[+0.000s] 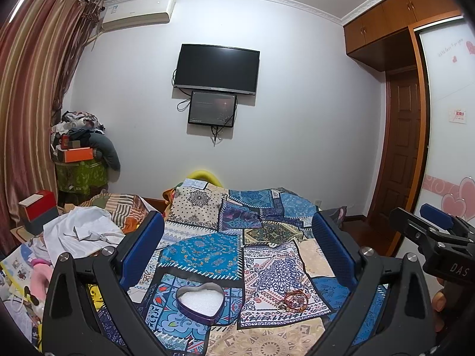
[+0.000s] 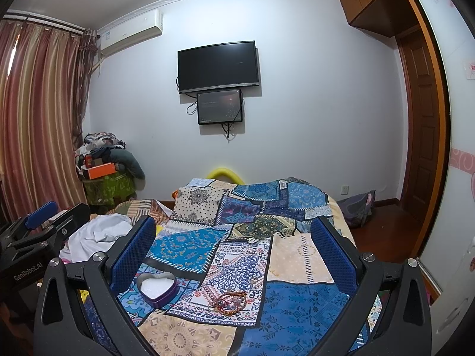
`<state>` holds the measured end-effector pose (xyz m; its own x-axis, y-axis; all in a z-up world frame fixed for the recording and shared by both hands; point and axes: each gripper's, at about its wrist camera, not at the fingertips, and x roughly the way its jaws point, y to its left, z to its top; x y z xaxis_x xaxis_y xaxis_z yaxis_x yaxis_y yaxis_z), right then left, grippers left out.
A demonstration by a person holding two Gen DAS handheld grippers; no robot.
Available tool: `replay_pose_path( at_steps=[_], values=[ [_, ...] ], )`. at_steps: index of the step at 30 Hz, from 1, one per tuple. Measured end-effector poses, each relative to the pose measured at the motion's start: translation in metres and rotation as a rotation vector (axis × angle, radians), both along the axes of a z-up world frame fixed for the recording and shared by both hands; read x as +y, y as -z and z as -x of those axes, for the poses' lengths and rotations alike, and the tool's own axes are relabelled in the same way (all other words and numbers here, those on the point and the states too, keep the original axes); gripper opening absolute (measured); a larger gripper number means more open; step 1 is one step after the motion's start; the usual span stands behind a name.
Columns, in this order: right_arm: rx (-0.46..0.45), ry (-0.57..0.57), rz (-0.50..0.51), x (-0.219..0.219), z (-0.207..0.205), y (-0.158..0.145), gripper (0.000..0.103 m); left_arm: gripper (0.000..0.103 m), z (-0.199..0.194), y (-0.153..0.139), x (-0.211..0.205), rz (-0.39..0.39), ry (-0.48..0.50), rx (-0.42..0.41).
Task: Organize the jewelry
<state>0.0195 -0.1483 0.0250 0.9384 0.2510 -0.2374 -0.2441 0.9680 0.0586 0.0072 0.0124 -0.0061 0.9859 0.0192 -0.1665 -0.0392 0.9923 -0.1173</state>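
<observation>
A purple heart-shaped tin [image 1: 199, 300] with white foam inside lies open on the patchwork bedspread [image 1: 207, 249]. A small heap of beaded bracelets [image 1: 292, 299] lies to its right. My left gripper [image 1: 237, 243] is open and empty, held above and behind both. In the right wrist view the tin [image 2: 157, 289] sits by the left finger and the bracelets [image 2: 230, 299] lie between the fingers. My right gripper [image 2: 233, 243] is open and empty, above the bedspread [image 2: 297, 305]. Each gripper shows at the edge of the other's view.
A white garment [image 1: 80, 231] and clutter lie on the bed's left side. A red box [image 1: 37, 209] stands by the striped curtain. A TV [image 1: 216, 69] hangs on the far wall. A wardrobe and wooden door [image 1: 403, 154] are at the right.
</observation>
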Motion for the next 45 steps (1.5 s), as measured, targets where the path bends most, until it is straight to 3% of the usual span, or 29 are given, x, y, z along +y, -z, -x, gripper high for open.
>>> replay_pose_path(
  at_steps=[35, 45],
  values=[
    [-0.003, 0.002, -0.003, -0.002, 0.000, -0.003, 0.103, 0.100, 0.005, -0.003, -0.007, -0.012, 0.008, -0.005],
    [0.023, 0.014, 0.000, -0.004, -0.007, 0.001, 0.103, 0.100, -0.008, 0.004, -0.008, -0.015, 0.024, 0.038]
  ],
)
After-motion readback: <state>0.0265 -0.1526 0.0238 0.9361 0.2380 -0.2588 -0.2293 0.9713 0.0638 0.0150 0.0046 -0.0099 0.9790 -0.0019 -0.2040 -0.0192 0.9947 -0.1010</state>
